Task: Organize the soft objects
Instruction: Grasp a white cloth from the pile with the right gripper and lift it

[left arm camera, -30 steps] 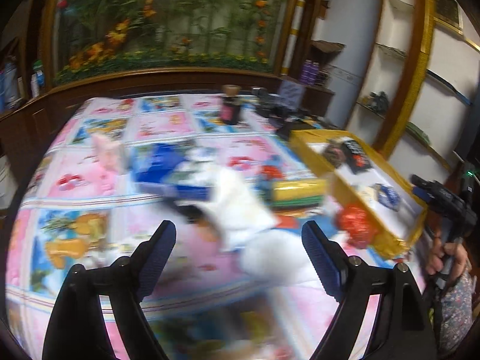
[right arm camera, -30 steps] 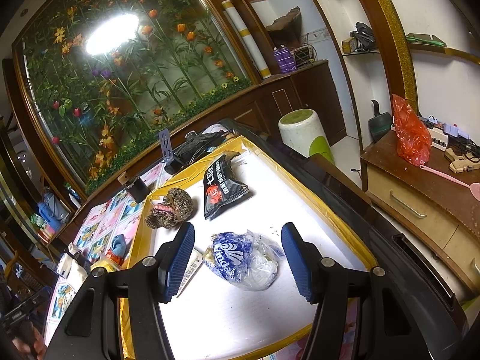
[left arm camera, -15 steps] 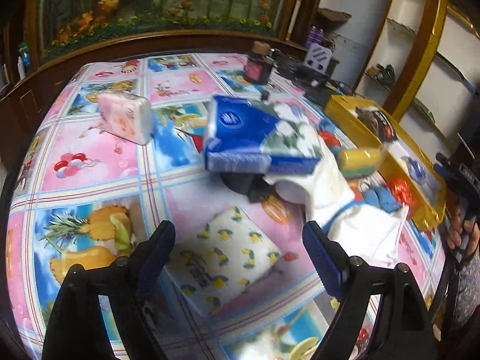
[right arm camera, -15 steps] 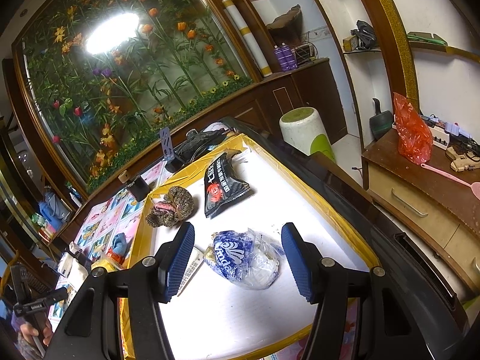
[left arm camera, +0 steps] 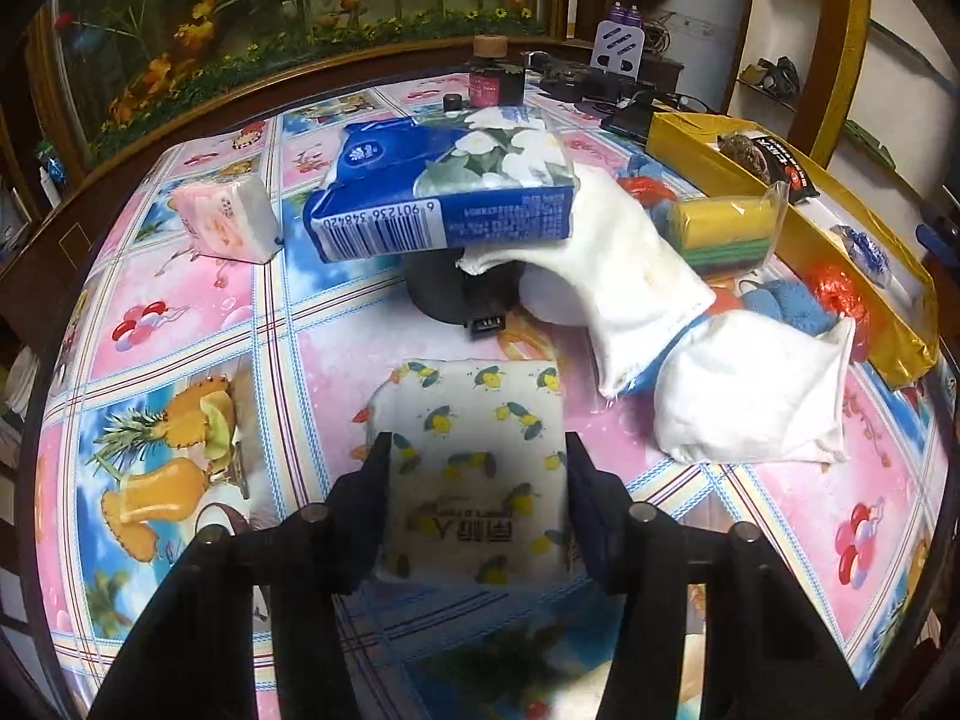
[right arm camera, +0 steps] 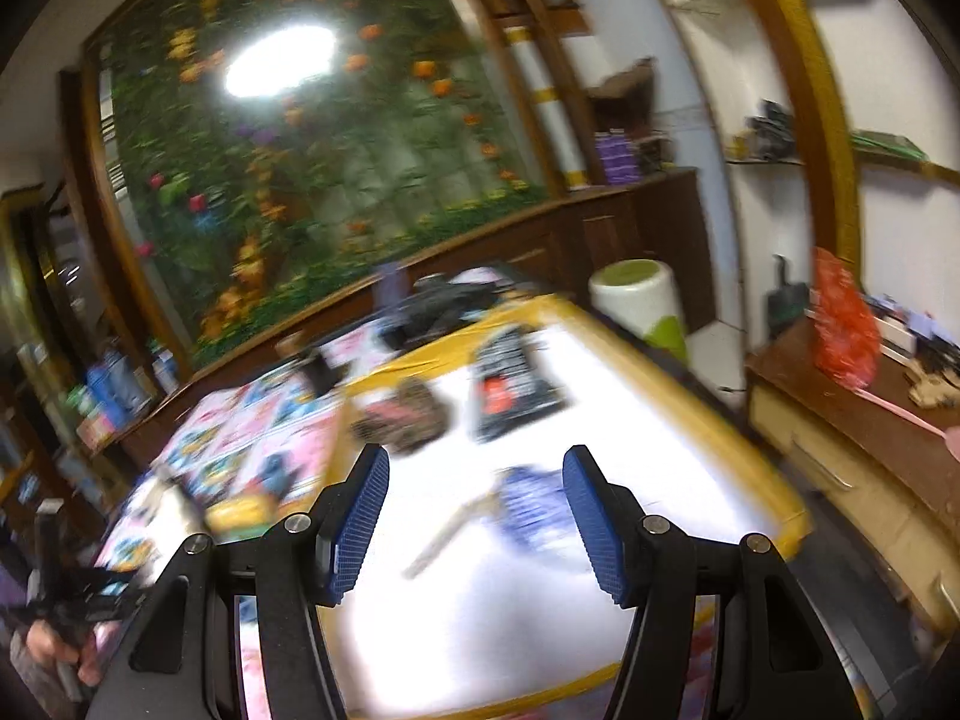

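Three tissue packs lie on the worktop (left arm camera: 198, 312): a lemon pack (left arm camera: 474, 462) near its front edge, a blue pack (left arm camera: 444, 192) and a pink pack (left arm camera: 225, 219) farther back, with two white pouches (left arm camera: 750, 390) toward its right edge. The yellow tray (right arm camera: 708, 414) at the right edge holds a black packet (right arm camera: 510, 384), a brown lump (right arm camera: 402, 420) and a blue bag (right arm camera: 528, 504). The left gripper (left arm camera: 477, 510) is closing, its jaws touching the lemon pack's sides; the right gripper (right arm camera: 474, 516), jaws apart and empty, hangs over the tray.

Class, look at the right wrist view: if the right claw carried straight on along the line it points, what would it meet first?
Probably the blue-printed plastic bag, lying on the white floor of the yellow-rimmed tray just beyond the open, empty right claw. The frame is blurred, so depth is uncertain.
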